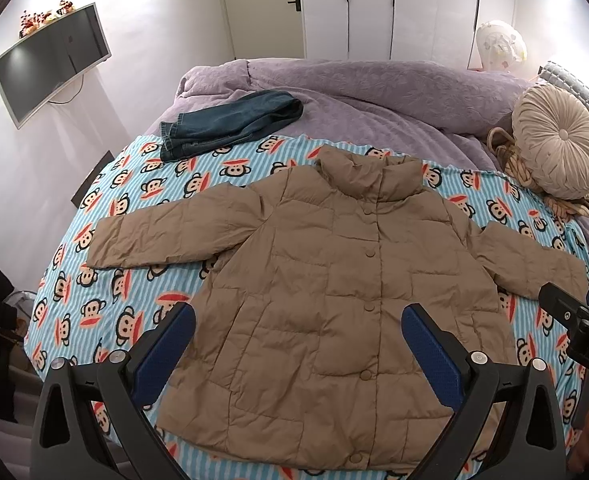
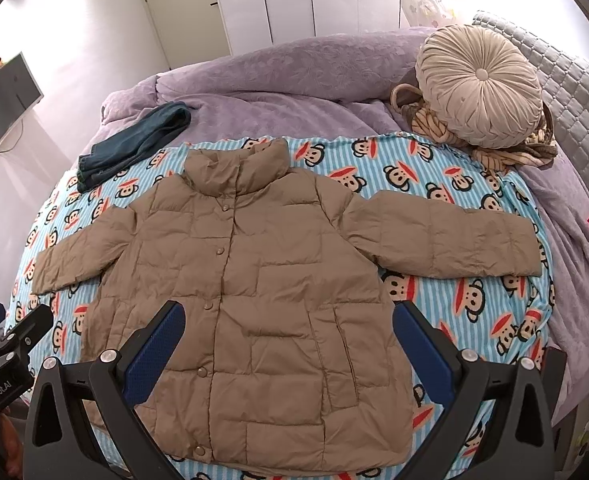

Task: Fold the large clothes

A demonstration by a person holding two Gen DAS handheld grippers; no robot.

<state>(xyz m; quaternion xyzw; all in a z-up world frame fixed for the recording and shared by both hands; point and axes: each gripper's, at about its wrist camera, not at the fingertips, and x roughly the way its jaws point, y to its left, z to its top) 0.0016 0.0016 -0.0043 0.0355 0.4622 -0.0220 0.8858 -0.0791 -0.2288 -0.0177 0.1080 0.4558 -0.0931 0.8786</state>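
A tan quilted puffer jacket (image 1: 318,280) (image 2: 254,300) lies flat and buttoned, front up, on a blue striped monkey-print sheet (image 1: 134,184) (image 2: 434,184), both sleeves spread out to the sides. My left gripper (image 1: 298,324) hovers open above the jacket's lower left part, nothing between its blue pads. My right gripper (image 2: 288,324) hangs open over the jacket's lower right part, also empty. In each wrist view the other gripper shows at the frame's edge: the right gripper at the right rim of the left view, the left gripper at the left rim of the right view.
Folded dark jeans (image 1: 226,124) (image 2: 130,144) lie at the sheet's far left on a purple blanket (image 1: 374,88) (image 2: 286,76). A round beige cushion (image 1: 554,144) (image 2: 482,84) sits on a striped cloth at the far right. A wall TV (image 1: 50,60) hangs left; white wardrobe doors stand behind.
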